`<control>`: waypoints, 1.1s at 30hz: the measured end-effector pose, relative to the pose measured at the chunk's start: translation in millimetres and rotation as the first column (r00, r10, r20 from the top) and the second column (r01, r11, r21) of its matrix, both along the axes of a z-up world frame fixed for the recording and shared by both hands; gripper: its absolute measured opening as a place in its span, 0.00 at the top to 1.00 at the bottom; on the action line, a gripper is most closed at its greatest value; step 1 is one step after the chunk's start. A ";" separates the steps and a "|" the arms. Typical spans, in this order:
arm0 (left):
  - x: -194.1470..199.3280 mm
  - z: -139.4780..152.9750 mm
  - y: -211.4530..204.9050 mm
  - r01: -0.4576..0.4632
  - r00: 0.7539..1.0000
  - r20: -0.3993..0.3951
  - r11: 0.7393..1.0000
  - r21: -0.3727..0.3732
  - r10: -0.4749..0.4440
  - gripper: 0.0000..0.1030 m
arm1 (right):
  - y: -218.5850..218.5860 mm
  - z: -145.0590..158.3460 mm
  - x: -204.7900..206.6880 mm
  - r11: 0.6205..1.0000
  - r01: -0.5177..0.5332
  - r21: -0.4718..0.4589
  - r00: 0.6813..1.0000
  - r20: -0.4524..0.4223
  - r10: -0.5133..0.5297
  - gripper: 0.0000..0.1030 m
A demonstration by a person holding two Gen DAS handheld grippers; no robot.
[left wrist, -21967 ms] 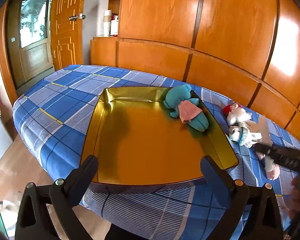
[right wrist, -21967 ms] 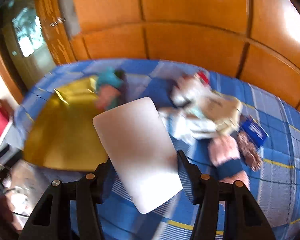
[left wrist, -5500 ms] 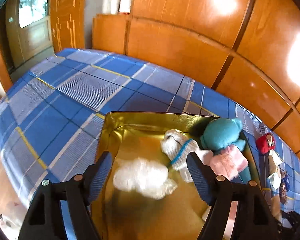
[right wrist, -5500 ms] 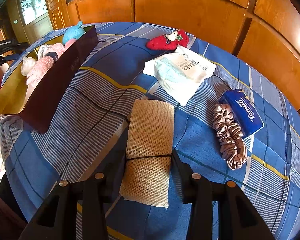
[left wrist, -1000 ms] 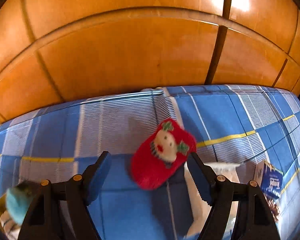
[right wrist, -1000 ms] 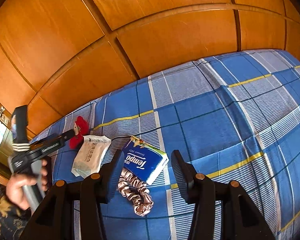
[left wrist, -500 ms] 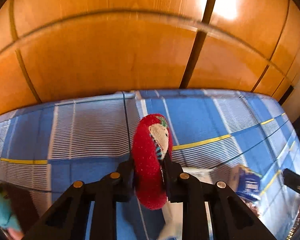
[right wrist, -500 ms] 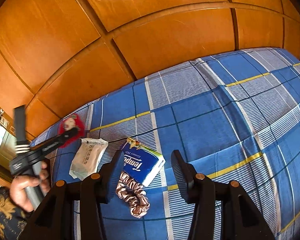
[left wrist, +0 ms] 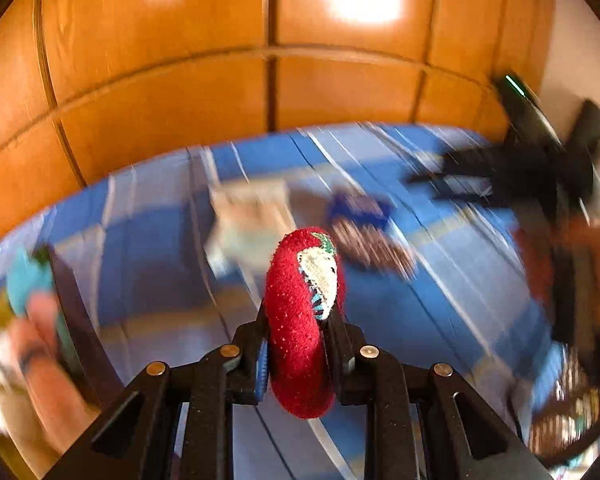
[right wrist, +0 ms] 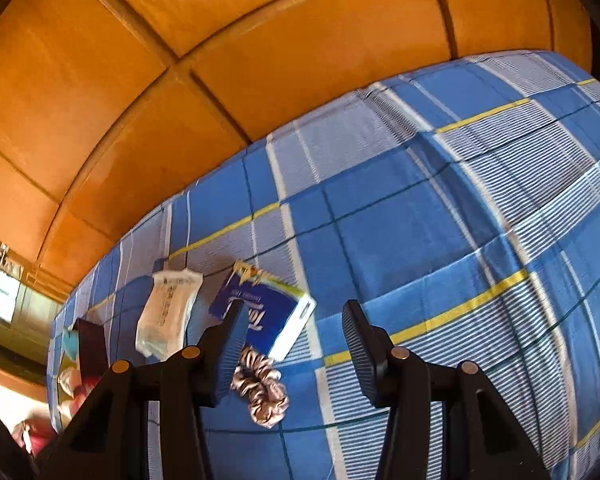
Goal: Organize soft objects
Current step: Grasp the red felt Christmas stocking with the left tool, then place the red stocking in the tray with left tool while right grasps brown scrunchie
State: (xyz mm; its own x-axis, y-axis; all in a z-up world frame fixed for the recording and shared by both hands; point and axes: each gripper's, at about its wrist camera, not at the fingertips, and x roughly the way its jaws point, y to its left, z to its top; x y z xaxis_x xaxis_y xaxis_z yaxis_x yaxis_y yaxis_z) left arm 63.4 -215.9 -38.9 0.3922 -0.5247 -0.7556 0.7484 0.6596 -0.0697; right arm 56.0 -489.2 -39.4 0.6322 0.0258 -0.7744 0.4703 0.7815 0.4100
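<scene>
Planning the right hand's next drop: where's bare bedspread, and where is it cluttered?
Free: the wide stretch of bedspread right of the tissue pack, running back to the wooden wall panels. Crowded: the left side, where white packet, tissue pack and scrunchie sit close together near the tray.

The red fuzzy plush toy point(left wrist: 300, 320) has a nubbly, matt terry pile, with a white stitched face patch at its two o'clock. The black left gripper point(left wrist: 298, 344) pressing it is matt plastic with brassy metal rivets. The blue-and-white checked bedsheet point(right wrist: 440, 220) is matt woven cloth. The orange wood wall panelling point(right wrist: 220, 60) is smooth and glossy. The blue tissue pack point(right wrist: 266, 312) wears shiny plastic film; at its nine o'clock the white soft packet point(right wrist: 168, 312) is crinkled film; at six o'clock the beige satin scrunchie point(right wrist: 260, 392) gleams.
</scene>
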 end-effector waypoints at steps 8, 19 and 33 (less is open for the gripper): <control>-43.5 -37.2 13.2 0.004 0.997 -0.082 1.000 0.005 -0.004 0.77 | 41.5 -18.1 19.2 0.970 -0.245 0.007 0.964 -0.103 0.244 0.52; -40.5 -46.7 19.3 -0.018 0.993 -0.118 1.000 -0.020 0.016 0.77 | 87.5 -39.0 31.1 0.889 -0.407 -0.210 0.904 -0.231 0.359 0.72; -41.8 10.2 71.6 -0.099 0.992 -0.087 0.983 -0.157 0.086 0.78 | 96.6 -45.6 27.1 0.844 -0.451 -0.291 0.889 -0.225 0.398 0.84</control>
State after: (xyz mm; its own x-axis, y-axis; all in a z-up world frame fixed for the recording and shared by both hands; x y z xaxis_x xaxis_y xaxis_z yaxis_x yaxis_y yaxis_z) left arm 21.6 -144.3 -28.7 0.3865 -0.6060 -0.6952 0.6722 0.7012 -0.2375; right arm 83.1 -392.6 -85.0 0.4928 -0.0058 -0.8701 0.0963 0.9942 0.0479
